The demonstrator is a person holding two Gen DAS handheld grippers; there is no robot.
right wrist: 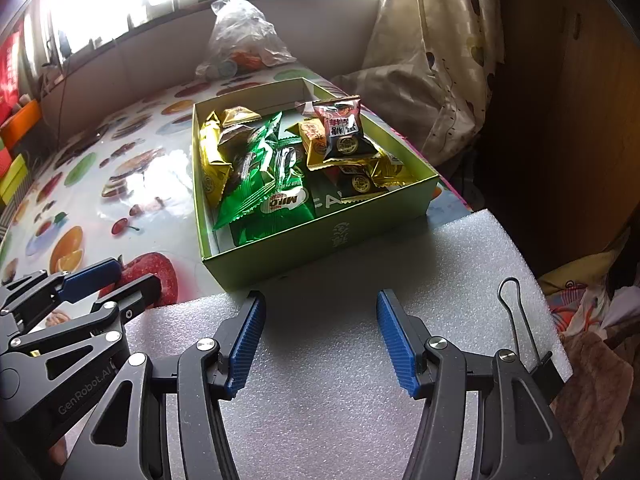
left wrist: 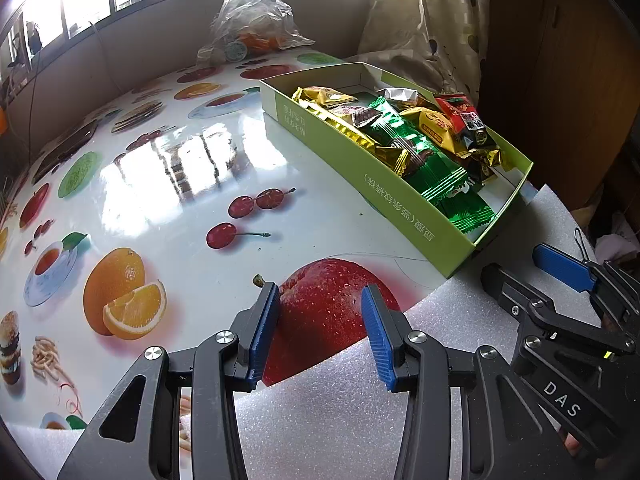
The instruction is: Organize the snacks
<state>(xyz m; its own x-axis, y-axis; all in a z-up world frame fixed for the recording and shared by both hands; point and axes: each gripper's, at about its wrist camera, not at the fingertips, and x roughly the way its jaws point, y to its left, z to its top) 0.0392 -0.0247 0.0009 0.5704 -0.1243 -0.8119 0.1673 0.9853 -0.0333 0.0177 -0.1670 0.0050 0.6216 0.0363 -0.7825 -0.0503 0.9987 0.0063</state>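
A shallow green cardboard box stands on the fruit-print table and also shows in the left wrist view. It holds several wrapped snacks: green Milo packs, gold packets, a red-and-black packet. My left gripper is open and empty over the printed apple at the foam sheet's edge. My right gripper is open and empty above the white foam sheet, just in front of the box. Each gripper shows in the other's view.
A crumpled clear plastic bag with orange items sits at the table's far edge. A patterned curtain hangs at the right. A binder clip grips the foam's right edge. Coloured boxes stand far left.
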